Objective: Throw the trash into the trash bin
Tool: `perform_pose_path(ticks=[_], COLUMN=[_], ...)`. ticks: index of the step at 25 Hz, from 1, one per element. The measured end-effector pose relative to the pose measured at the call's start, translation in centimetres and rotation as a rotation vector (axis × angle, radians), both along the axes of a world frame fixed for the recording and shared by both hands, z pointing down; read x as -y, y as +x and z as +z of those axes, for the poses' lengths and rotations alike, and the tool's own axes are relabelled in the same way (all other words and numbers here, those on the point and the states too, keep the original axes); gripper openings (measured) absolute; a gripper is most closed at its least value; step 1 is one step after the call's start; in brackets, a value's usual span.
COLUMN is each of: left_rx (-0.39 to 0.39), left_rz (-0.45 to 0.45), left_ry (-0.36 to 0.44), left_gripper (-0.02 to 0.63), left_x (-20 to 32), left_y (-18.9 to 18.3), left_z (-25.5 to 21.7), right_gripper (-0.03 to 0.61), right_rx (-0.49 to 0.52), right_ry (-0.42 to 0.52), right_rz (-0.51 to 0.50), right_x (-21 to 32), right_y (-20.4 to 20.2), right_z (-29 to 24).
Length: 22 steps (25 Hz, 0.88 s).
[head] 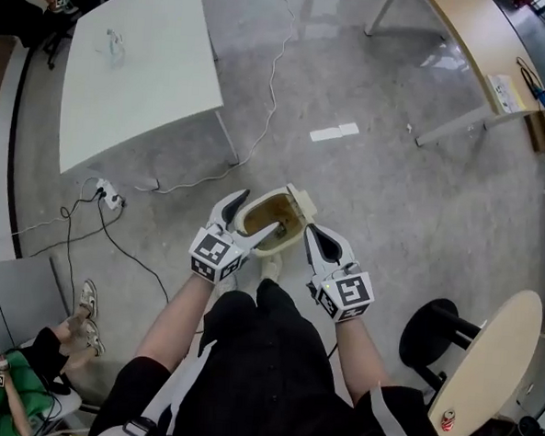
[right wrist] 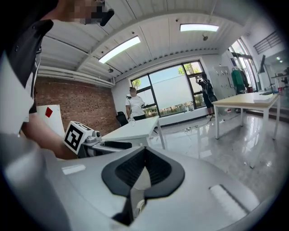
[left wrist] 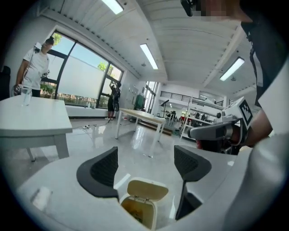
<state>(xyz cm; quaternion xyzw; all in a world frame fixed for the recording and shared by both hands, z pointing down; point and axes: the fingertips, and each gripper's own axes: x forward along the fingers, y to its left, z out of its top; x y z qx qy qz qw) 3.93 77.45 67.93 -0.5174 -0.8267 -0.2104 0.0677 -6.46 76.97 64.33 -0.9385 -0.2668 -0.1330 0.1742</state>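
Left gripper (head: 252, 217): jaws wide, empty, over open trash bin (head: 282, 247) at feet. Right gripper (head: 313, 238): pinched closed, nothing evidently held. Paper scraps (head: 334, 131) on floor, well apart; likely light, floppy. Pinch at an edge.

Person wears black clothing (head: 264, 350) with white stripes (head: 186, 380) down both sides; forearms uncovered. Left hand-held gripper (head: 254, 216): white moulded shell, curved black fingers, ribbed black pads (left wrist: 104, 169). White cube (head: 213, 253) mounted on it, bold black square marker on each visible face. Right hand-held gripper (head: 313, 238): same white shell, same ribbed black pad lining (right wrist: 156, 169). Second cube (head: 346, 293) on it, also white with black square markers.
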Motion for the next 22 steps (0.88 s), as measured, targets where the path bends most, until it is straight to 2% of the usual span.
perform_pose_path(ticks=[5, 7, 8, 9, 10, 15, 22], left_rx=[0.026, 0.020, 0.011, 0.003, -0.001, -0.015, -0.028], left_rz=[-0.046, -0.070, -0.085, -0.095, -0.101, -0.121, -0.139], left_ry=[-0.153, -0.206, -0.233, -0.256, -0.274, -0.312, -0.396], left_gripper=[0.350, 0.213, 0.086, 0.020, 0.003, 0.002, 0.003], left_x=[1.8, 4.1, 5.3, 6.6, 7.9, 13.8, 20.1], left_y=[2.8, 4.1, 4.9, 5.7, 6.4, 9.6, 12.0], left_z=[-8.4, -11.4, -12.6, -13.7, -14.5, -17.0, -20.7], right_gripper=[0.005, 0.005, 0.005, 0.005, 0.005, 0.005, 0.005], right_rx=[-0.040, -0.055, -0.064, -0.075, -0.086, -0.128, -0.170], right_ry=[-0.030, -0.036, -0.042, -0.051, -0.062, -0.106, -0.171], right_rz=[0.002, 0.019, 0.029, 0.037, 0.045, 0.068, 0.094], right_x=[1.8, 3.0, 3.6, 4.2, 4.8, 8.5, 14.2], right_y=[0.8, 1.0, 1.2, 1.5, 1.9, 4.3, 6.7], right_z=[-3.4, -4.4, -5.0, -5.7, -6.3, -9.2, -12.4])
